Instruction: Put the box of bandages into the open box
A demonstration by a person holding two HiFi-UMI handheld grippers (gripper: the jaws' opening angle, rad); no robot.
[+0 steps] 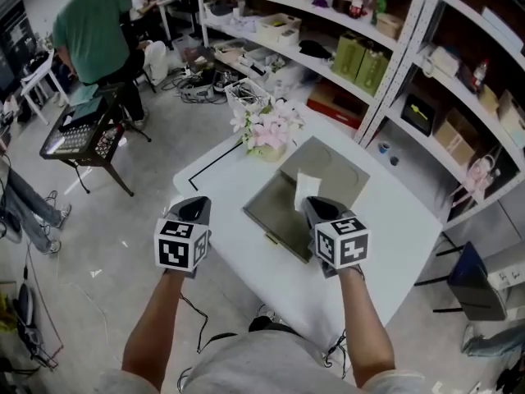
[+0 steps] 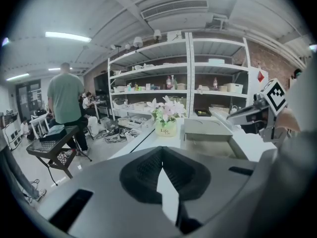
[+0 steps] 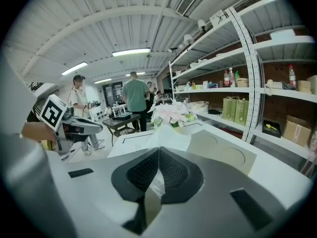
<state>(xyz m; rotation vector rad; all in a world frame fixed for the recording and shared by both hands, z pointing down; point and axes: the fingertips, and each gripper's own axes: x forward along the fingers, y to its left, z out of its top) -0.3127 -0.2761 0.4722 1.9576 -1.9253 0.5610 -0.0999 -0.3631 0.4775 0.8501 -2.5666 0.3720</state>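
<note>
A flat grey-green open box [image 1: 279, 218] lies on the white table [image 1: 394, 236], its lid [image 1: 332, 171] folded back behind it. My right gripper [image 1: 314, 206] hovers over the box's near right part, shut on the white box of bandages [image 1: 308, 187], which sticks out ahead of the jaws. In the right gripper view the white box of bandages [image 3: 166, 135] shows beyond the closed right gripper [image 3: 157, 150]. My left gripper [image 1: 194, 206] hangs off the table's left edge, shut with nothing in it. In the left gripper view, its tips [image 2: 161, 148] meet, with the open box [image 2: 208, 130] ahead to the right.
A pot of pink and white flowers [image 1: 269, 134] stands at the table's far corner, just beyond the lid. Metal shelving [image 1: 385, 48] runs along the right and back. A person in a green shirt [image 1: 98, 31] stands by a black cart [image 1: 82, 134] at left.
</note>
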